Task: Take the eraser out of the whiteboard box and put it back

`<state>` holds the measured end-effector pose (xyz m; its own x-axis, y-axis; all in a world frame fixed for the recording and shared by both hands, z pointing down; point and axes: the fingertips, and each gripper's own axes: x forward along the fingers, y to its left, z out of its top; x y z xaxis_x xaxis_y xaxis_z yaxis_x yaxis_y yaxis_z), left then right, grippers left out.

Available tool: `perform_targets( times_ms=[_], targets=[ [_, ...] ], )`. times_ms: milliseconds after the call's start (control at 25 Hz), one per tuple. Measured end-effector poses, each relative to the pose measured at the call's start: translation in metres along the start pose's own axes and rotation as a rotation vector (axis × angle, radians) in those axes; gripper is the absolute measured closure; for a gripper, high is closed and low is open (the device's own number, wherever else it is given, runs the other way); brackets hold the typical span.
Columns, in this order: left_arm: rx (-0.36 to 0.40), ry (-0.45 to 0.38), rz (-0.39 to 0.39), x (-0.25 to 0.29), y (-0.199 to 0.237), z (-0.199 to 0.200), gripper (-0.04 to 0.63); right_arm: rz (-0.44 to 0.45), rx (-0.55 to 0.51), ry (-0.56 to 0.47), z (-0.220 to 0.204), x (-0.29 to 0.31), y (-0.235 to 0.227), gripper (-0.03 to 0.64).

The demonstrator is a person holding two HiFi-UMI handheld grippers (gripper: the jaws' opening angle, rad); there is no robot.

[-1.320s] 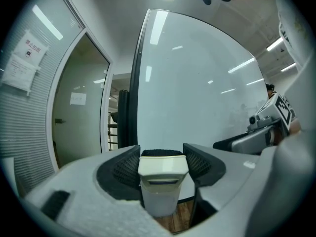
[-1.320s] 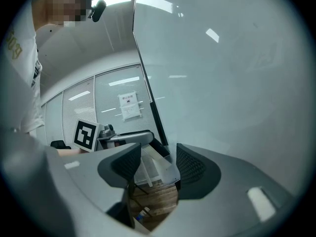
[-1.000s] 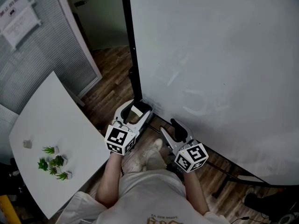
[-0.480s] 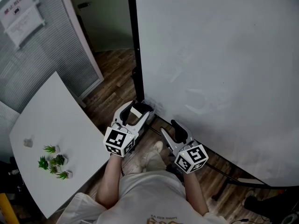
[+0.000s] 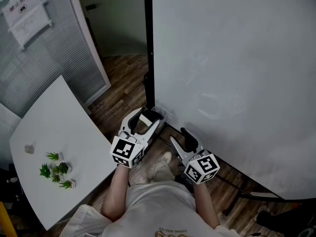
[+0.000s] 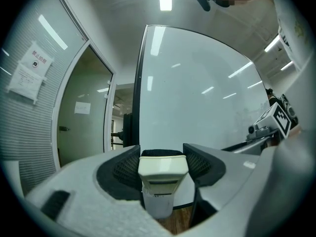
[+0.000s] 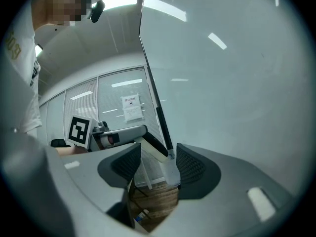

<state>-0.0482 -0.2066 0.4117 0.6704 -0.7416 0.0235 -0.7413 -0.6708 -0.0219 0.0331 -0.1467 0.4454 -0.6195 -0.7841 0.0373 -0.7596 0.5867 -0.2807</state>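
Gripping eraser (image 6: 163, 169), left tool (image 6: 163, 155); wall notice (image 5: 25, 13) illegible.

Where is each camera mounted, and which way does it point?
Head view: on the person's head, looking down at the left gripper, right gripper, forearms and whiteboard.
Left gripper view: on that gripper, along jaws clamping the eraser, towards the whiteboard.
Right gripper view: on that gripper, along its open, empty jaws; shirt at left.
Shared: each gripper view shows the other gripper.

Office: whiteboard (image 5: 237, 73), blind-covered glass partition (image 5: 49, 58), white table (image 5: 59, 127).
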Motion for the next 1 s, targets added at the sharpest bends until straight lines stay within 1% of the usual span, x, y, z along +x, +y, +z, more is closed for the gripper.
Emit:
perform_targets(
  times_ms=[440, 760, 1000],
  targets=[
    [0.005, -0.013, 0.014, -0.015, -0.007, 0.008, 0.327, 0.017, -0.011, 0.0, 0.001, -0.007, 0.01, 0.394],
    [0.007, -0.009, 0.029, -0.02, -0.007, 0.008, 0.327, 0.025, -0.005, 0.002, -0.002, -0.01, 0.011, 0.394],
    [0.01, 0.0, 0.025, -0.019, -0.01, 0.005, 0.325, 0.019, -0.002, -0.002, -0.002, -0.012, 0.009, 0.396]
  ],
)
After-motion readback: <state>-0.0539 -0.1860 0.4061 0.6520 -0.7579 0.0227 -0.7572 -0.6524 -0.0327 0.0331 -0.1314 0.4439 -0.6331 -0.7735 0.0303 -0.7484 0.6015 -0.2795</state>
